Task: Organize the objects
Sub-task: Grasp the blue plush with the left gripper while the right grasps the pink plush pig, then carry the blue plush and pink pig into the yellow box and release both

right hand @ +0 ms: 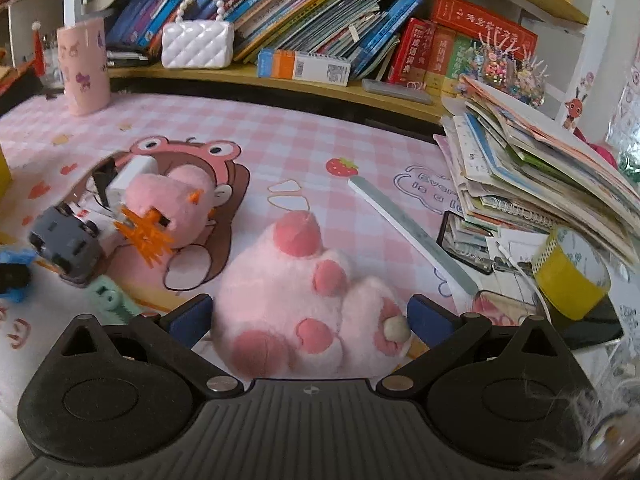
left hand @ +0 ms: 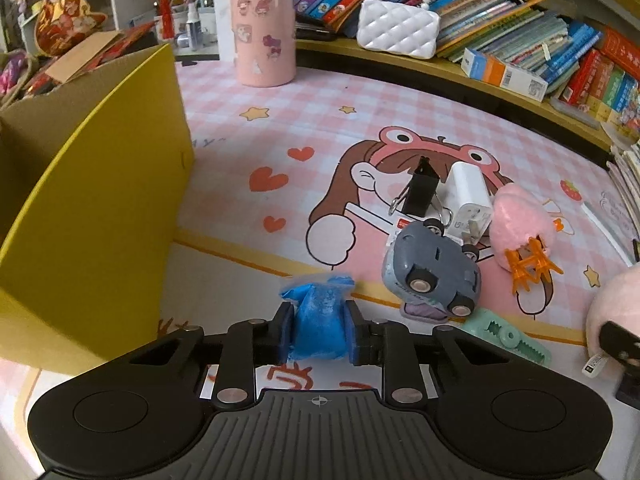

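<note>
Left gripper (left hand: 318,330): jaws pinching a crumpled blue plastic bundle (left hand: 318,320), held just above the pink checked table mat (left hand: 248,152). Yellow cardboard box (left hand: 92,208) stands at nine o'clock of the bundle. At two o'clock lie a grey toy car (left hand: 434,270) on its side, a black binder clip (left hand: 422,192), a white charger plug (left hand: 468,200) and an orange plastic piece (left hand: 530,266), clustered and touching.

Right gripper (right hand: 310,318): jaws spread either side of a pink plush paw toy (right hand: 304,308); pad contact cannot be told. Yellow tape roll (right hand: 570,274) lies at three o'clock.
</note>
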Tool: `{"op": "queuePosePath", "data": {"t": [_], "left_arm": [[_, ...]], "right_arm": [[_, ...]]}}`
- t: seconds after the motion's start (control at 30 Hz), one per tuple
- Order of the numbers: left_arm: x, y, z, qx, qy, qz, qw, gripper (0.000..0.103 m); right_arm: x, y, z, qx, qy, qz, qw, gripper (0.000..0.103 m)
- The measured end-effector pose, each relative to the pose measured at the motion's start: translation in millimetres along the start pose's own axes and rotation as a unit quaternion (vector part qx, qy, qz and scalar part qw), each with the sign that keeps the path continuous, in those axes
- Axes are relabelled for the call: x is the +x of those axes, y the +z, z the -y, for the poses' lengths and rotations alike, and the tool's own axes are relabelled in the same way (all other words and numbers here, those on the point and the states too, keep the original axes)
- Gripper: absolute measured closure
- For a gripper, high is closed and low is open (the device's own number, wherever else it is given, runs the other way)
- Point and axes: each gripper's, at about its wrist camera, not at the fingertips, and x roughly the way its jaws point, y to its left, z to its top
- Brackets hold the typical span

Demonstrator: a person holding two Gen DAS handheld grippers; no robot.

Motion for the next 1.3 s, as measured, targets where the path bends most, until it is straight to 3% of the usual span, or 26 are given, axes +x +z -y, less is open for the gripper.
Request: {"op": "queuePosePath", "data": {"t": [0.13,0.27,0.6,0.67,1.3], "left_arm": [[-18,-1,-4,0.001,-0.013,0.01,0.9999,0.079],[-40,-5,-6,0.001,-0.03,0.019,0.9994,0.079],[-74,-15,-2,0.02,-0.058,0.048,0.997,0.08],[-78,-20,-3,0.021,-0.066,0.049,0.9964,0.08],[-130,-58,-55,0.041,-0.134,0.072,0.9875,0.08]], "right_arm": [[11,-1,-3,-0.026,-0.006,-0.004,1.0,0.0],[23,-7,4,-0.027,-0.031,-0.021,0.999,0.017],[-16,-7,9,0.02,0.008,0.02,1.0,0.04],[-29,-10,3,0.026,0.017,0.025,0.999,0.049],[-139,-49,-75,0.033,0.067,0.047,0.996,0.051]]}}
